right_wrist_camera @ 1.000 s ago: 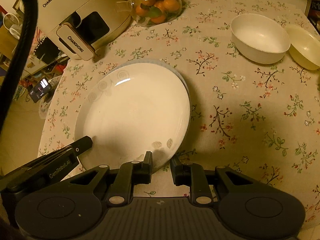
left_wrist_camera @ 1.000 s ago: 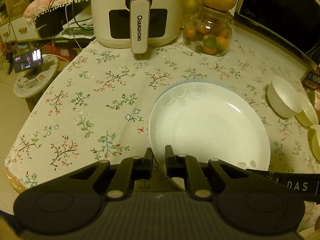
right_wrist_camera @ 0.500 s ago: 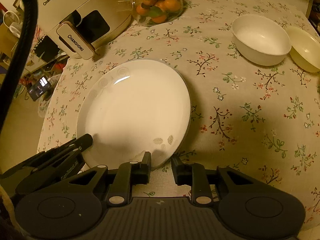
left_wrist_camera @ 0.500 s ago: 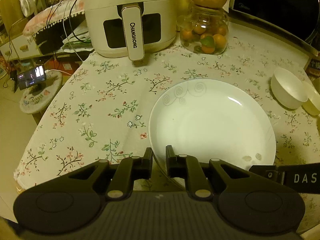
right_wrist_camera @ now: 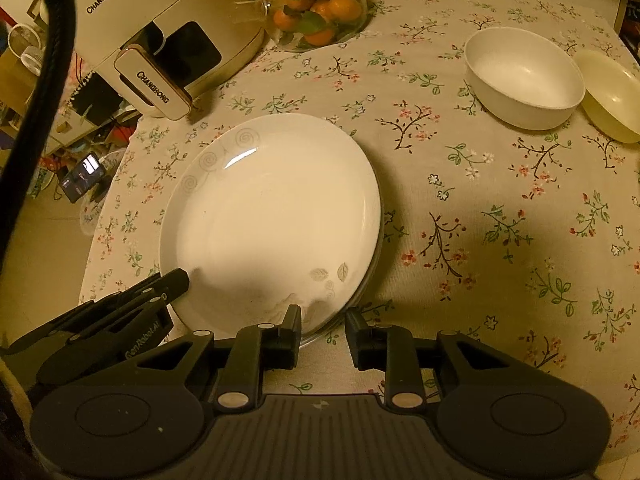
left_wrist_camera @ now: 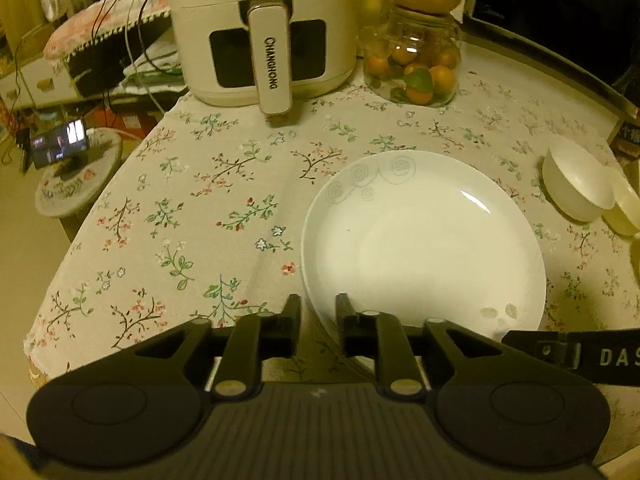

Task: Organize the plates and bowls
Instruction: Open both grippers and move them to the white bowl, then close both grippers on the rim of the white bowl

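Note:
A white plate (left_wrist_camera: 420, 248) (right_wrist_camera: 272, 216) with faint swirl patterns lies on top of a second plate, whose grey rim (right_wrist_camera: 375, 256) peeks out on the right. My left gripper (left_wrist_camera: 318, 308) straddles the top plate's near-left rim. Its jaws are opening and the pads stand off the rim. In the right wrist view it comes in from the lower left (right_wrist_camera: 176, 280). My right gripper (right_wrist_camera: 322, 318) straddles the near rim too, its jaws opening with a gap on either side. A white bowl (right_wrist_camera: 524, 80) (left_wrist_camera: 576, 188) and a pale yellow bowl (right_wrist_camera: 612, 96) sit at the far right.
A cream air fryer (left_wrist_camera: 264, 28) and a glass jar of oranges (left_wrist_camera: 416, 68) stand at the back of the floral tablecloth (left_wrist_camera: 192, 216). The table's edge drops off on the left, with a low stool (left_wrist_camera: 76, 196) holding a phone beyond it.
Both grippers' jaws have widened around the plate's rim. The top plate has settled flush onto the plate below, whose rim showed more a second ago.

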`<state>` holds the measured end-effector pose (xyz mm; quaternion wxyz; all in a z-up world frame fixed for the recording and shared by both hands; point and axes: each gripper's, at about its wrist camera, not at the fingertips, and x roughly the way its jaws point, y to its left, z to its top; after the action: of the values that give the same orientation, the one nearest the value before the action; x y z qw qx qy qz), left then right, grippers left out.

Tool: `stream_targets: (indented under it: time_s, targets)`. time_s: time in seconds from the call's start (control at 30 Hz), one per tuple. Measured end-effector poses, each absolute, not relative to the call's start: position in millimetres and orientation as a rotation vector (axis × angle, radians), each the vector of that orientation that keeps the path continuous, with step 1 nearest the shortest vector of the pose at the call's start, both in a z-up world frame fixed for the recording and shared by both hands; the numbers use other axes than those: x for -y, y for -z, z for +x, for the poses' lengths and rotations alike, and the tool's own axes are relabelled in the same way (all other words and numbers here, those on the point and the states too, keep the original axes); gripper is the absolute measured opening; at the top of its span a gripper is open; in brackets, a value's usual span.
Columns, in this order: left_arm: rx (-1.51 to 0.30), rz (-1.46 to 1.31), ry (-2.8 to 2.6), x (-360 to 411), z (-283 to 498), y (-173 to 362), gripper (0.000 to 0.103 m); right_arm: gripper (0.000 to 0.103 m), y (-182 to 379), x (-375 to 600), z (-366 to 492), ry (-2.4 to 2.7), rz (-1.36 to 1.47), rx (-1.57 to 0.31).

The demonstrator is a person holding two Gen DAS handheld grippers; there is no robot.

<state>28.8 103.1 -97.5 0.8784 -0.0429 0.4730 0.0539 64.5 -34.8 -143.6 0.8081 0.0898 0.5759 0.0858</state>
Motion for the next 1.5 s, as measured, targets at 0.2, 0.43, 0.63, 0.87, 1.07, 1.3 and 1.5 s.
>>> stream_targets:
  time_s: [0.2,0.43,0.63,0.87,1.07,1.3,1.5]
  targets:
    - [-0.992,-0.109,-0.129,-111.6,32.6,90.9,0.043,0.040,132.3,41.6,64.4,-0.176,0.173,-1.177]
    - [-0.933,-0.150,-0.128,-113.4,44.5,68.6,0.066,0.060,110.2,62.0,66.1,-0.172,0.115,-1.092]
    - [-0.884,-0.147,-0.047,-91.1,63.7,54.0,0.077,0.080,83.6,92.9,66.2,-0.175,0.010,-0.995]
    - [-0.815,-0.078,0.061,-45.5,88.4,42.1,0.082,0.086,73.2,146.3,70.8,-0.053,-0.057,-0.914]
    - [-0.790,-0.028,0.119,-4.6,115.2,43.1,0.082,0.086,80.7,179.0,84.7,0.065,-0.018,-0.896]
    - [-0.798,-0.008,0.171,26.8,138.4,54.1,0.083,0.084,87.3,197.8,101.3,0.130,0.013,-0.887]
    - [-0.830,-0.011,0.186,38.5,158.2,70.7,0.083,0.077,95.2,202.4,118.6,0.130,0.004,-0.901]
